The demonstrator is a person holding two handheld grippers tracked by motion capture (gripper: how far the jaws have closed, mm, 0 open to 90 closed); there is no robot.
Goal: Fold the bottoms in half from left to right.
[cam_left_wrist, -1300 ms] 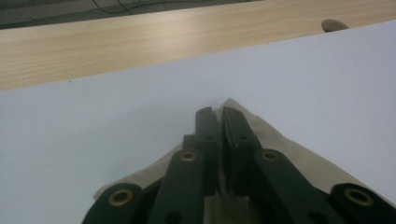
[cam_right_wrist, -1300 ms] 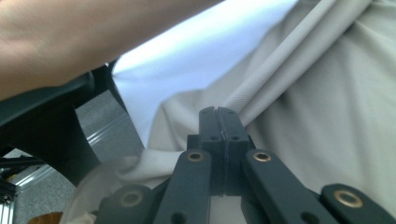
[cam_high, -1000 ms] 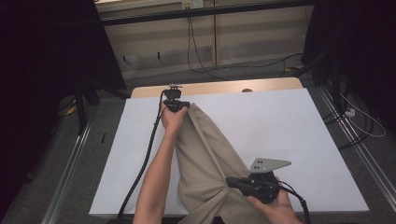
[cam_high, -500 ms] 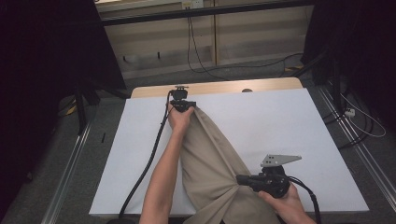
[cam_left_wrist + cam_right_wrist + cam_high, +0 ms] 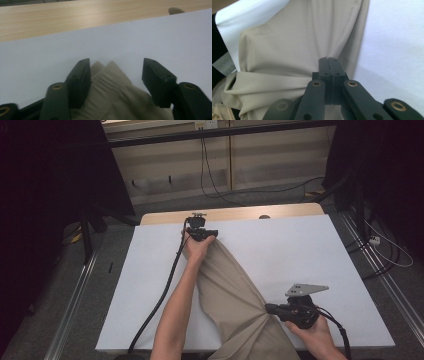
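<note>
Pinching the beige garment [image 5: 235, 295] on the white table cover [image 5: 310, 250], the right gripper [image 5: 272, 309] stays clamped; the left gripper [image 5: 212, 233] straddles its far corner, jaws apart.

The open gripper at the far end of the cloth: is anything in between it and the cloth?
No. The left gripper has its jaws open with the cloth lying right between them, one jaw against it, on the white sheet. Nothing visible stands between them.

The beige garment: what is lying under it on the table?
Under the beige garment only the white sheet shows, over a wooden table. What the cloth itself covers cannot be seen.
</note>
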